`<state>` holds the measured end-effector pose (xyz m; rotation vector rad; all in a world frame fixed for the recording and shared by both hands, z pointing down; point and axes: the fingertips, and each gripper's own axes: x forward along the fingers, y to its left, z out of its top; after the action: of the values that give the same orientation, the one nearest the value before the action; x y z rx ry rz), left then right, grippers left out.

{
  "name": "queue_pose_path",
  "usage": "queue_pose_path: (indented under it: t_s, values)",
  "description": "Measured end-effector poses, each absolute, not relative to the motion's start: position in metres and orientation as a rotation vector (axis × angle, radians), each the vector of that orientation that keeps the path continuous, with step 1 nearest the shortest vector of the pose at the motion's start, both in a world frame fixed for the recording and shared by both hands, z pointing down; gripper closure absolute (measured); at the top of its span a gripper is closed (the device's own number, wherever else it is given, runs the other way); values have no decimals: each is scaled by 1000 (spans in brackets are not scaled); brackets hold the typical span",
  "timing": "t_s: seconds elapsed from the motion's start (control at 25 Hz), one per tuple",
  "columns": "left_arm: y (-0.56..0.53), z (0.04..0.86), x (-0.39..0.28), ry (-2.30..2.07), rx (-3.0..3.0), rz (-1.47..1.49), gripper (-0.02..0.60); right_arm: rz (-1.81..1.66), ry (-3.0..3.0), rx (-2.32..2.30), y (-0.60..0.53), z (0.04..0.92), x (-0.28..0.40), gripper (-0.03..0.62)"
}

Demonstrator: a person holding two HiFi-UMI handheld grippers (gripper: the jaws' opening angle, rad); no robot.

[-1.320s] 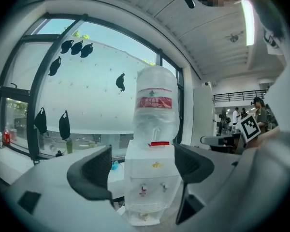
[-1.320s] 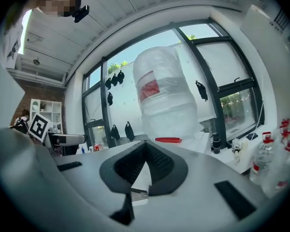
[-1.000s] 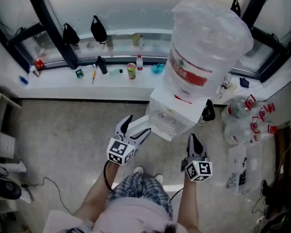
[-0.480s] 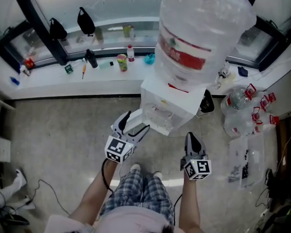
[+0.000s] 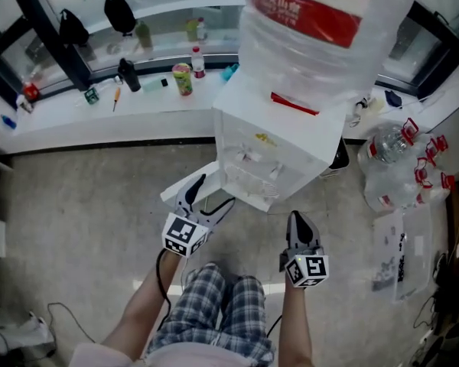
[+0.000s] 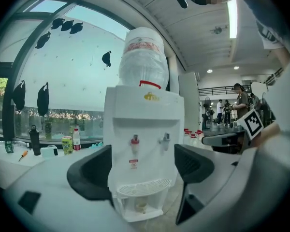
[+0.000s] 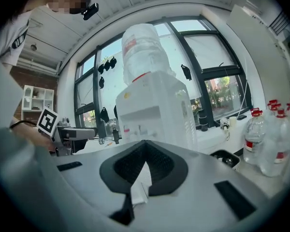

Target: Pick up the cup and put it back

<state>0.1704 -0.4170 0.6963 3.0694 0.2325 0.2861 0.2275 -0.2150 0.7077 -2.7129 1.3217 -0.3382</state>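
Here's the water dispenser (image 5: 271, 140) dead ahead, with the big clear bottle (image 5: 321, 37) upended on top. How much water is in it I can't tell. In the left gripper view the cup (image 6: 141, 205) shows as a small pale shape, a little soft at this range. It sits alone in the open recess under the drip grille, at the foot of the dispenser.

The left tongs (image 5: 214, 193) are spread wide with nothing between them, and the dispenser front is framed in the gap. The right tongs (image 5: 296, 222) are pressed together tip to tip and hold nothing. They hang beside the left pair, well short of the dispenser.

Compared with half a second ago, the dispenser fills more of the head view and sits nearer both tongs. The white bench (image 5: 76, 117) under the window has slid up and away.

The floor (image 5: 84, 205) to the left lies bare. On the right, spare water bottles (image 5: 386, 174) crowd close beside the dispenser. On the bench, a green can (image 5: 182, 79) and a dark flask (image 5: 128, 75) stand well apart from the action.
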Motion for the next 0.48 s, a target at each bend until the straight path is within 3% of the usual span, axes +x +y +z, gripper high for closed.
queue_pose_path:
  t_s: [0.48]
  values:
    - [-403, 900, 196, 331, 3134, 346, 190, -343, 1392, -2712, -223, 902, 244, 577]
